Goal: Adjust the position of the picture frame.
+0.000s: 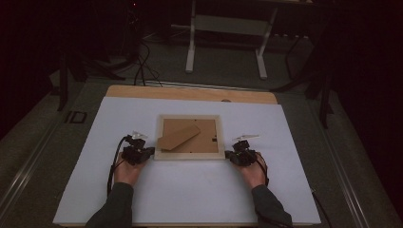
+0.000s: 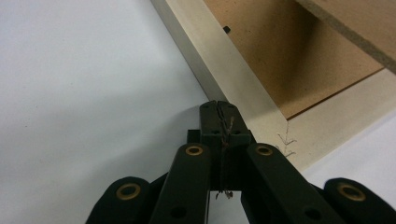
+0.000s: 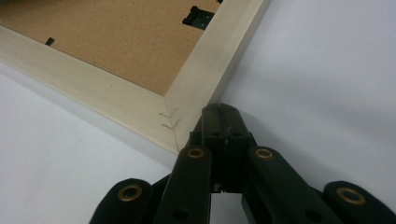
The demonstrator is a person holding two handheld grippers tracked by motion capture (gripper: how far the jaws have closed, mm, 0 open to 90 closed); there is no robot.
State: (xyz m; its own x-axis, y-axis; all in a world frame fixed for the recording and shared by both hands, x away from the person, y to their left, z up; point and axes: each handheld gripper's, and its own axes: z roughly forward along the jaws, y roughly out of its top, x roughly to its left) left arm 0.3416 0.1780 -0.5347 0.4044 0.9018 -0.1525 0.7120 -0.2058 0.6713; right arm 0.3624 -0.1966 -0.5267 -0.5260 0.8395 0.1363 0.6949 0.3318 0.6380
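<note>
A pale wooden picture frame (image 1: 190,154) lies face down on the white sheet, its brown backing board (image 1: 202,135) up and a cardboard stand (image 1: 179,137) resting across it. My left gripper (image 1: 151,152) is shut, its tips at the frame's near left corner (image 2: 261,112). My right gripper (image 1: 228,154) is shut too, its tips against the frame's near right corner (image 3: 187,112). In the left gripper view the jaws (image 2: 218,106) meet with nothing between them; the right gripper's jaws (image 3: 219,109) are pressed together the same way. A black clip (image 3: 196,16) sits on the backing.
The white sheet (image 1: 190,194) covers a wooden table (image 1: 190,92) whose far edge shows bare. Beyond it stands a metal table base (image 1: 225,28) on a dark floor with cables (image 1: 142,71). Open sheet lies on every side of the frame.
</note>
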